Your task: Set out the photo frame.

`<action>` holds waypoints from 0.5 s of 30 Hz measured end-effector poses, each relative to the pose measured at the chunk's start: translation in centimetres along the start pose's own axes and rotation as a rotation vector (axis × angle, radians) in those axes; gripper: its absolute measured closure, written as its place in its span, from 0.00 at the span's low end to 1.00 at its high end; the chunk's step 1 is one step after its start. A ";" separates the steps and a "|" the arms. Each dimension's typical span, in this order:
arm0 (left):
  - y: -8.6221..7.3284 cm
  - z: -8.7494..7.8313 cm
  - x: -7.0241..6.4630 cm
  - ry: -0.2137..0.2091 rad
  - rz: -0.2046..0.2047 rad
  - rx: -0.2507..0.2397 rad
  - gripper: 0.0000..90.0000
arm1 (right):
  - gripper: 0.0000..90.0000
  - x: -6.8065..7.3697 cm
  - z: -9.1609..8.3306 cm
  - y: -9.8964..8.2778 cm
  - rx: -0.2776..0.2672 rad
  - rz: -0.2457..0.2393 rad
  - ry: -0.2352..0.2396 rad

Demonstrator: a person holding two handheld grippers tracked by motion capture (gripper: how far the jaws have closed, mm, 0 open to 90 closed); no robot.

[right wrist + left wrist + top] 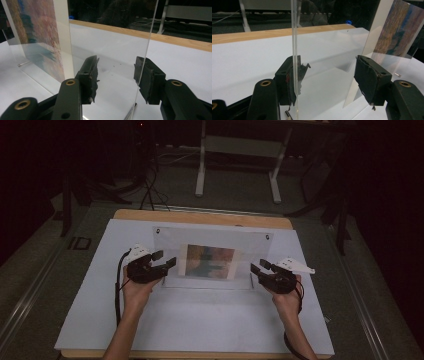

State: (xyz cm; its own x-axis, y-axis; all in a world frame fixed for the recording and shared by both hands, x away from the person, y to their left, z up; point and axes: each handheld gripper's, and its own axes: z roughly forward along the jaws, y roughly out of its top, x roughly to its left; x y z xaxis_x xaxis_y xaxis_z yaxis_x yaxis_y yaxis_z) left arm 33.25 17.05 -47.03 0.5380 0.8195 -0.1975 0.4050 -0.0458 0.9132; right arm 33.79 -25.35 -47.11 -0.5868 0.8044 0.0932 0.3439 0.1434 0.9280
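A clear acrylic display stand (212, 239) sits on the white tabletop (200, 320) with a colourful picture (210, 261) inside it. My left gripper (166, 258) is at the stand's left edge and my right gripper (258, 266) is at its right edge. In the left gripper view the left gripper (329, 77) is open, the panel's thin edge (294, 37) runs just by its left jaw, and the picture (398, 30) is at the far right. In the right gripper view the right gripper (117, 75) is open, with the panel edge (150, 37) close to its right jaw and the picture (35, 32) at the left.
The white sheet covers a wooden table whose far edge (200, 216) shows bare. Beyond it on the dark floor stand the white legs of another table (200, 170) and some cables (147, 185). A person's forearms come in from the bottom edge.
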 end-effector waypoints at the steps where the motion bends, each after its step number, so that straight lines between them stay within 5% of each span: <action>1: 0.0 0.0 0.0 0.001 0.001 0.000 0.42 | 0.59 0.0 0.0 0.0 0.002 0.003 0.003; 15: 0.0 -0.2 0.2 0.002 -0.016 0.011 0.40 | 0.60 0.1 -0.2 -0.1 0.006 -0.008 0.020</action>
State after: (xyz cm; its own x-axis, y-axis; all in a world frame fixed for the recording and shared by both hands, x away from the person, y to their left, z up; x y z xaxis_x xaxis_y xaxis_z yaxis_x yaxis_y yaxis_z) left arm 33.26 17.31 -46.99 0.5300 0.8211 -0.2118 0.4219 -0.0387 0.9058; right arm 33.59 -25.37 -47.13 -0.6042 0.7914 0.0933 0.3438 0.1532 0.9265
